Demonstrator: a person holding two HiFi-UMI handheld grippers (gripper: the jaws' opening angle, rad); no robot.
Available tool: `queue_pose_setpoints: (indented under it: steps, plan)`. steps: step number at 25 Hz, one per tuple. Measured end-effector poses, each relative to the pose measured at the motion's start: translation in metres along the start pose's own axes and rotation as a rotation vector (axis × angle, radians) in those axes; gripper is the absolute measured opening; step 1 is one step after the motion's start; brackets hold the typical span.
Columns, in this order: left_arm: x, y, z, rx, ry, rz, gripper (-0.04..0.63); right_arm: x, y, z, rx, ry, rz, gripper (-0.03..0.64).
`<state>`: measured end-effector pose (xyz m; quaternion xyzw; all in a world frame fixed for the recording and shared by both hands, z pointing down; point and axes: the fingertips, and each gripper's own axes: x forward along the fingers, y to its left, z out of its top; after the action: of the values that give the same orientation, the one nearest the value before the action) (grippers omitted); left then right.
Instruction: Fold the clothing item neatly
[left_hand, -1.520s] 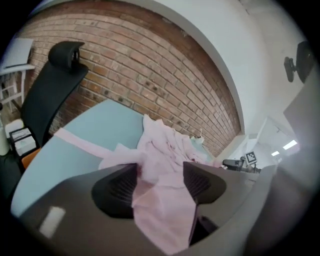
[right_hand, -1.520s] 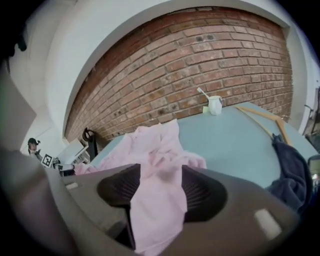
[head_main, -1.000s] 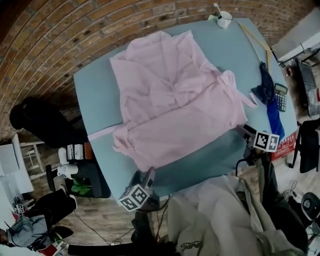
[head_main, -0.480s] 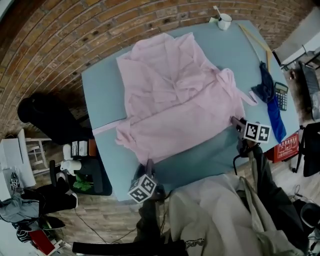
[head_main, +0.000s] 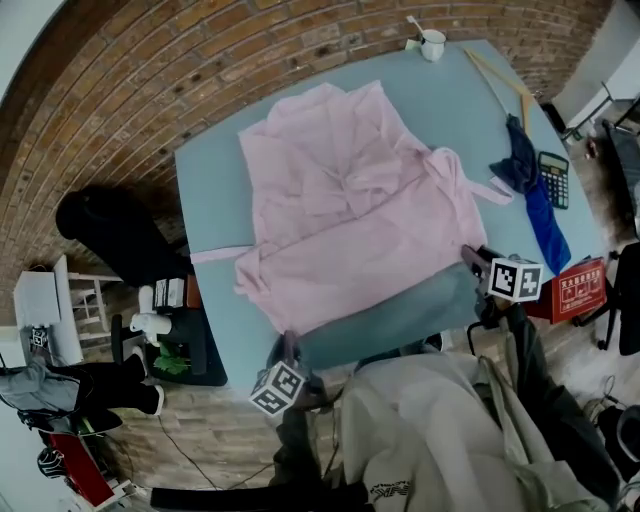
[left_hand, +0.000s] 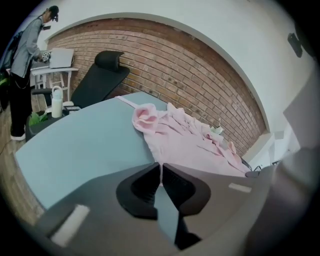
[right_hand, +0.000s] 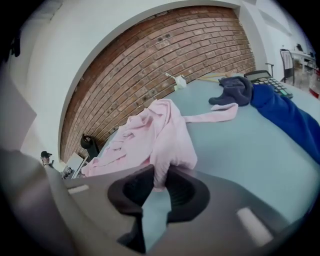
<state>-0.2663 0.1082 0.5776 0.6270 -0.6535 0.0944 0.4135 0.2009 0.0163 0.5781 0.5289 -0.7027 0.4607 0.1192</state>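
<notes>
Pink garment (head_main: 340, 200) lies spread on the blue table (head_main: 210, 200). The jaws of both grippers have just been closing. The left gripper (left_hand: 160, 166) pinches the near hem and the right gripper (right_hand: 159, 174) clamps a bunched corner. Only a thin sliver of cloth shows between the left jaws.

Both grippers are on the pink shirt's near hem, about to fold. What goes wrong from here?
1. The left gripper is shut on only a thin edge of the pink shirt, at its tips; it may slip on lifting.
2. The right gripper has just been closing its jaws on a bunched wad of fabric; the fold may crease.
3. The shirt's loose strip ends beside the dark blue cloth and may drag it.
</notes>
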Motion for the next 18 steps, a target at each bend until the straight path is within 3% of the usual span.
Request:
queue_pose_setpoints:
  steps: [12, 15, 18]
  plan:
    - [-0.099, -0.011, -0.091, -0.089, -0.047, 0.053, 0.025, -0.113, -0.020, -0.079, -0.092, 0.090, 0.081, 0.074]
    - [-0.117, -0.026, -0.091, -0.099, -0.087, 0.020, 0.025, -0.130, -0.016, -0.077, -0.127, 0.090, 0.109, 0.074]
    - [-0.129, -0.045, -0.058, -0.088, -0.162, -0.042, 0.025, -0.141, 0.004, -0.053, -0.200, 0.068, 0.157, 0.072]
